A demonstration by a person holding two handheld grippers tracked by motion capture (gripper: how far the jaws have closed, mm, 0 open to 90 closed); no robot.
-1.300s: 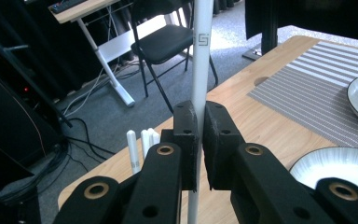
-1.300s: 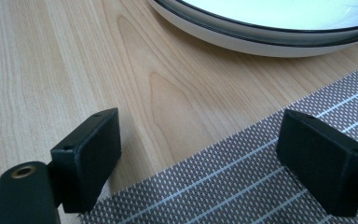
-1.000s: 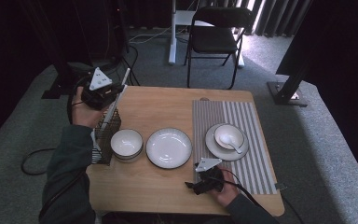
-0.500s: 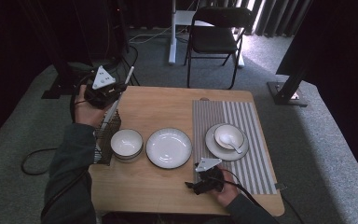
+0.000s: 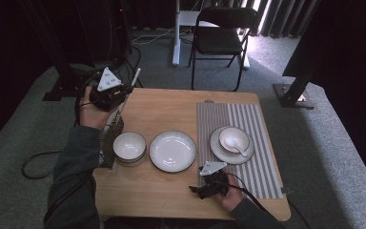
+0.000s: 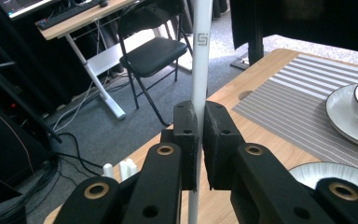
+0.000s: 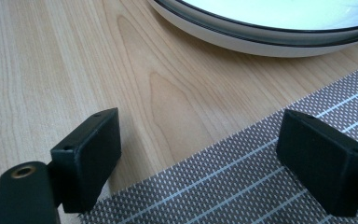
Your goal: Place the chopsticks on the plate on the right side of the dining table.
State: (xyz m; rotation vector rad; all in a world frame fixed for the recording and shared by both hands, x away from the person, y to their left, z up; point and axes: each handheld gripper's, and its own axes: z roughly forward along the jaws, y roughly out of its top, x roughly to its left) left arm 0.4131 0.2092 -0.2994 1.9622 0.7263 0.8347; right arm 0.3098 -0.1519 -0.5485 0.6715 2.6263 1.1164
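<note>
Left tongs (image 6: 199,135): we see them clamped on a white chopstick (image 6: 200,56), raised above the bench's left rear corner.
Chopstick: it stands nearly upright between the pads, its tip rising past the tongs (image 5: 119,95) in the high view, over the black wire rack (image 5: 107,143).
Right tongs (image 7: 205,158): we find them spread wide with nothing between, low at the near edge of the bench (image 5: 162,191), straddling the edge of the striped mat (image 7: 242,186).
Nearby: a white bowl (image 5: 129,147), a plate (image 5: 173,150), and a bowl with spoon (image 5: 233,139) on the mat.
</note>
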